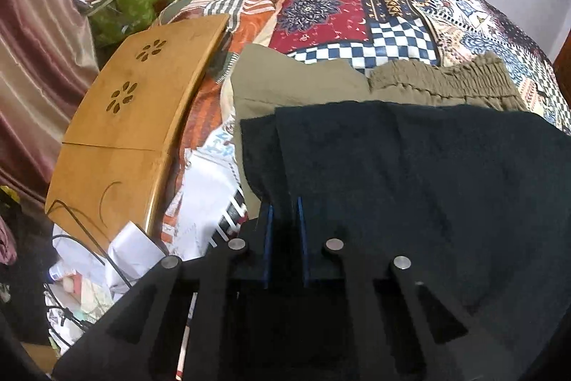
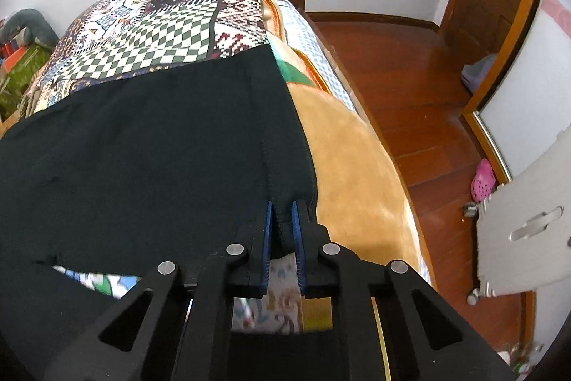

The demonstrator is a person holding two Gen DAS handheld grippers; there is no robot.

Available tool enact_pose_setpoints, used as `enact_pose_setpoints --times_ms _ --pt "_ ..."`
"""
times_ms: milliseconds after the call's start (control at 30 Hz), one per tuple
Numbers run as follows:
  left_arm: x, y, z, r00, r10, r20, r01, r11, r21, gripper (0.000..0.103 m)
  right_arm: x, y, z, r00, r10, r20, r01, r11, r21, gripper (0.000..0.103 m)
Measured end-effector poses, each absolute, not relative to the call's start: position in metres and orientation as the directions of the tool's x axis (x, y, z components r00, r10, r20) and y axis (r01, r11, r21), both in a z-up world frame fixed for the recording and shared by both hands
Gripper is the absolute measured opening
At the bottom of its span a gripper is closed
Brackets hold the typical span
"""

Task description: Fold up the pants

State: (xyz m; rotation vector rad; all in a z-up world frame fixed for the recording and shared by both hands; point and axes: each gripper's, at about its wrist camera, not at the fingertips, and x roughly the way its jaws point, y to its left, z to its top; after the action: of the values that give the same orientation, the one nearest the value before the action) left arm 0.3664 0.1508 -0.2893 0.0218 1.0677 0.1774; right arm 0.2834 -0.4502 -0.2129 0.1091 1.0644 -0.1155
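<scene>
**Both grippers clamped on dark pants over the bed**

Left gripper (image 1: 285, 213) closed on one edge of the black, soft-knit pants (image 1: 410, 174); blue pads (image 1: 302, 238) pinching bunched cloth between them. Right gripper (image 2: 284, 218) likewise pinched on the opposite hemmed edge. Ahead of the fingers, fabric stretched flat. Beyond it, olive elastic-waist garment (image 1: 439, 83), then patchwork-patterned quilt (image 1: 357, 9). Left of the left fingers, a bamboo lap desk (image 1: 132, 116).

Each wrist camera is sitting close behind its tongs, looking forward along them over the bed. Both views are sharing the black pants (image 1: 410, 174) and patchwork quilt (image 2: 150, 34) ahead.
</scene>
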Motion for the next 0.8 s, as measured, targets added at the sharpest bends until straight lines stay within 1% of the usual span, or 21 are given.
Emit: enact_pose_setpoints --times_ms 33,67,133,267,333,367,433,467,500,567,600,633,767,800 --pt "0.368 0.150 -0.291 0.468 0.179 -0.865 -0.138 0.982 0.129 0.007 0.281 -0.450 -0.214 0.476 -0.041 -0.878 0.150 0.988 0.035 0.010" --pt "0.371 0.150 -0.294 0.460 0.191 -0.867 -0.138 0.980 0.143 0.007 0.278 -0.450 -0.215 0.470 -0.038 -0.882 0.155 0.987 0.040 0.010" --pt "0.373 0.152 -0.297 0.444 0.183 -0.877 -0.136 0.981 0.136 0.007 0.274 -0.453 -0.217 0.462 -0.032 -0.886 0.167 0.985 0.051 0.010" --pt "0.365 0.157 -0.286 0.472 0.136 -0.871 -0.130 0.988 0.084 0.007 0.277 -0.449 -0.207 0.446 -0.031 -0.894 0.169 0.984 0.050 0.012" --pt "0.360 0.160 -0.275 0.490 0.089 -0.867 -0.119 0.992 0.034 0.011 0.279 -0.442 -0.195 0.462 -0.020 -0.887 0.145 0.988 0.054 0.017" --pt "0.359 0.162 -0.271 0.496 0.073 -0.865 -0.116 0.993 0.018 0.016 0.281 -0.437 -0.188 0.474 -0.021 -0.880 0.131 0.990 0.047 0.020" --pt "0.356 0.165 -0.260 0.516 0.062 -0.855 -0.114 0.993 0.004 0.031 0.288 -0.423 -0.172 0.507 -0.013 -0.862 0.086 0.996 0.036 0.036" --pt "0.356 0.165 -0.255 0.524 0.069 -0.849 -0.114 0.993 0.010 0.045 0.292 -0.416 -0.165 0.526 -0.003 -0.851 0.063 0.997 0.035 0.040" --pt "0.356 0.166 -0.251 0.535 0.078 -0.841 -0.115 0.993 0.020 0.054 0.297 -0.407 -0.158 0.548 0.010 -0.836 0.036 0.999 0.035 0.046" --pt "0.358 0.168 -0.245 0.543 0.076 -0.836 -0.108 0.994 0.020 0.055 0.311 -0.384 -0.144 0.584 0.045 -0.811 -0.022 0.999 0.040 0.055" --pt "0.362 0.169 -0.244 0.537 0.064 -0.841 -0.102 0.995 0.011 0.055 0.317 -0.374 -0.140 0.594 0.062 -0.802 -0.047 0.998 0.042 0.061" --pt "0.365 0.169 -0.244 0.530 0.053 -0.846 -0.099 0.995 0.001 0.055 0.325 -0.361 -0.137 0.603 0.086 -0.793 -0.080 0.996 0.048 0.064" --pt "0.382 0.170 -0.252 0.503 0.026 -0.864 -0.087 0.996 -0.021 0.057 0.359 -0.309 -0.136 0.595 0.179 -0.784 -0.216 0.975 0.059 0.064" --pt "0.389 0.172 -0.258 0.489 0.003 -0.872 -0.081 0.996 -0.042 0.057 0.366 -0.298 -0.137 0.589 0.198 -0.783 -0.245 0.968 0.061 0.064"
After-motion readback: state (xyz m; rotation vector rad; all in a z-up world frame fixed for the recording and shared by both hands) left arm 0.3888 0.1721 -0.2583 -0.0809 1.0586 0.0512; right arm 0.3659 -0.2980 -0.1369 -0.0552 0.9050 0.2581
